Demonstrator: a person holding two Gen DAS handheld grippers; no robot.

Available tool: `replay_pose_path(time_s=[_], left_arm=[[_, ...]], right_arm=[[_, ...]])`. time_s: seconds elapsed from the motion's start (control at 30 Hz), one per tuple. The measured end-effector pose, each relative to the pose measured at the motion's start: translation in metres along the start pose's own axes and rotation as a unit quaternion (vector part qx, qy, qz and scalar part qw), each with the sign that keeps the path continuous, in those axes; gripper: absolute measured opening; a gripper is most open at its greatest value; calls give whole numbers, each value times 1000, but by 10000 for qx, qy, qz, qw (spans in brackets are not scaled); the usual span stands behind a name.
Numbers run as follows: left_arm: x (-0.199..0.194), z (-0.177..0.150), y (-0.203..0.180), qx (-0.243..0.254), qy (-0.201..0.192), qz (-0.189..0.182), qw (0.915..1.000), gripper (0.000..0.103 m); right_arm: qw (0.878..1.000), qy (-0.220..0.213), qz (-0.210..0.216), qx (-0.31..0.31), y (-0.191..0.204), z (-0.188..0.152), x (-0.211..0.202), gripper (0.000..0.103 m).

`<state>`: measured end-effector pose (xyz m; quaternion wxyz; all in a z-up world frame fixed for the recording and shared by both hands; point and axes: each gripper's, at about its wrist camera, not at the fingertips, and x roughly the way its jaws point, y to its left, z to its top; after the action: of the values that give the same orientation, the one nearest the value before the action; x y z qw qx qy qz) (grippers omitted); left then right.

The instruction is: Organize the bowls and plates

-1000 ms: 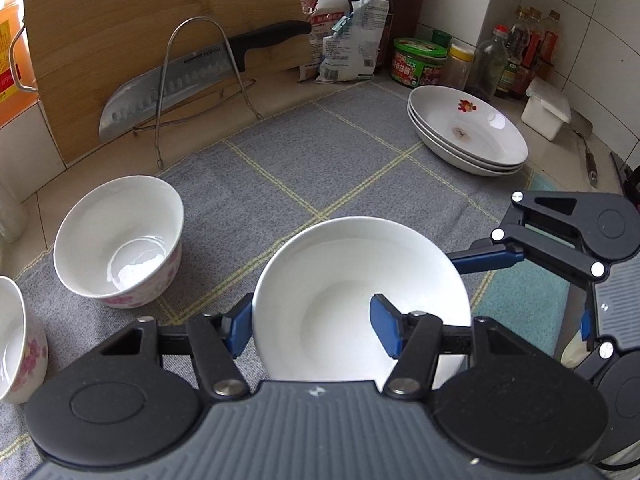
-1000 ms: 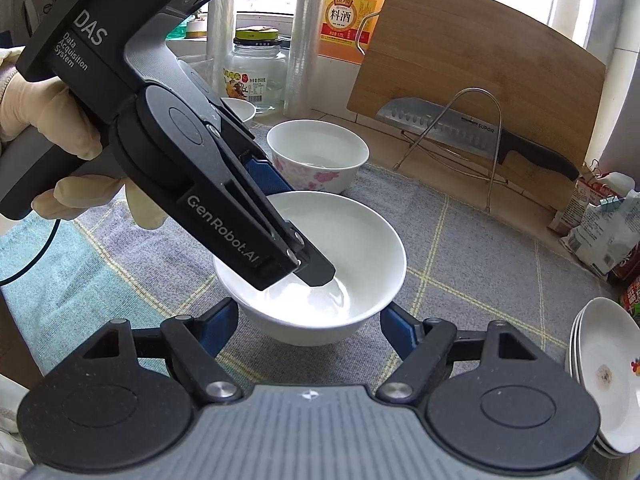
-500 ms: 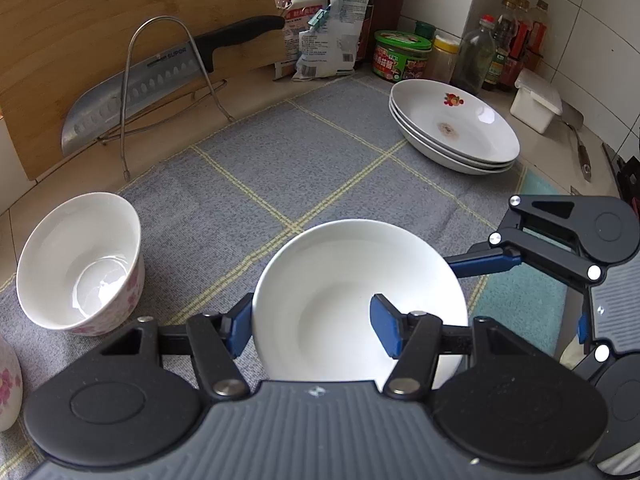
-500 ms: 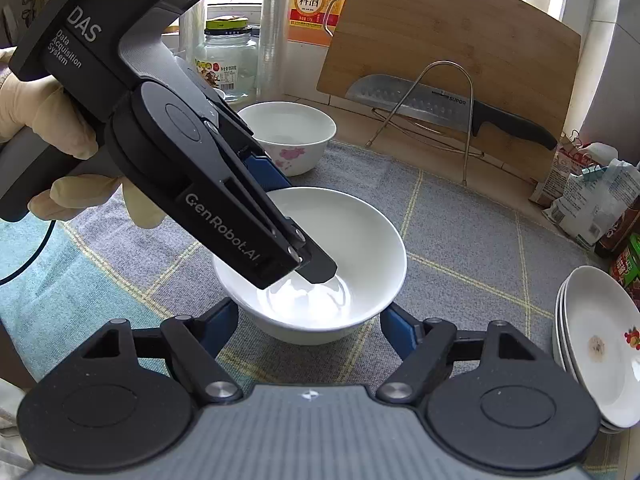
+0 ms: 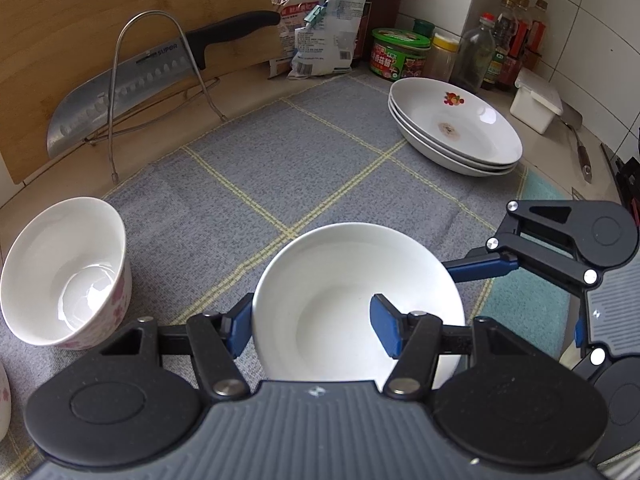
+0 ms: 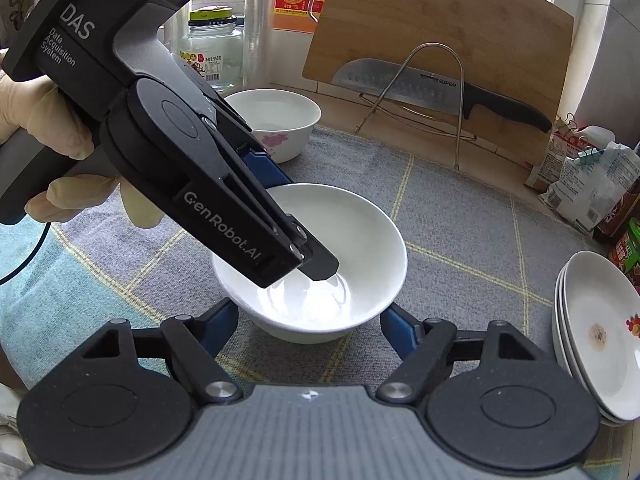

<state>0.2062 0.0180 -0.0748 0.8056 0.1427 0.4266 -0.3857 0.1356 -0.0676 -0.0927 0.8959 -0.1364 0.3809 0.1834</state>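
My left gripper (image 5: 312, 328) is shut on the near rim of a plain white bowl (image 5: 344, 292), one finger outside and one inside; it also shows in the right wrist view (image 6: 320, 268). The same bowl (image 6: 360, 240) sits low over the grey checked cloth (image 5: 280, 168). My right gripper (image 6: 310, 328) is open, its fingers spread on either side of the bowl without touching it. A flowered white bowl (image 5: 64, 276) stands to the left, also in the right wrist view (image 6: 280, 120). A stack of three white plates (image 5: 456, 128) lies at the far right (image 6: 600, 332).
A cleaver (image 5: 132, 80) rests in a wire rack (image 5: 160, 80) against a wooden cutting board (image 6: 440, 20) at the back. Packets, jars and bottles (image 5: 400, 52) line the back wall. A white lidded box (image 5: 538, 100) sits beyond the plates. A teal towel (image 5: 528, 300) lies under my right gripper.
The left gripper has carried the white bowl to the right; the flowered bowl and the rack slide left in view, the plate stack comes closer. The right gripper stays open beside the bowl.
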Motion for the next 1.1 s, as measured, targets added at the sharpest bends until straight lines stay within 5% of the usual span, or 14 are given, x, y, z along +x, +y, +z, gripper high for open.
replay_pose_path(time_s=[0.3, 0.4, 0.43, 0.5, 1.1], left_arm=[[1, 0, 0, 12, -26, -14, 10000, 60], [-1, -1, -1, 20, -92, -34, 9999, 74], [-3, -2, -1, 37, -141, 2, 9999, 86], [-8, -2, -2, 63, -273, 60, 9996, 93], [-56, -36, 12, -533, -872, 849, 9911, 94]], right_arm=[[9999, 1, 55, 94, -4, 0, 2, 82], [9999, -2, 71, 125, -5, 0, 2, 84], [9999, -27, 88, 138, -6, 0, 2, 93], [9996, -200, 100, 160, -7, -1, -3, 103], [9992, -300, 144, 242, -12, 7, -19, 103]])
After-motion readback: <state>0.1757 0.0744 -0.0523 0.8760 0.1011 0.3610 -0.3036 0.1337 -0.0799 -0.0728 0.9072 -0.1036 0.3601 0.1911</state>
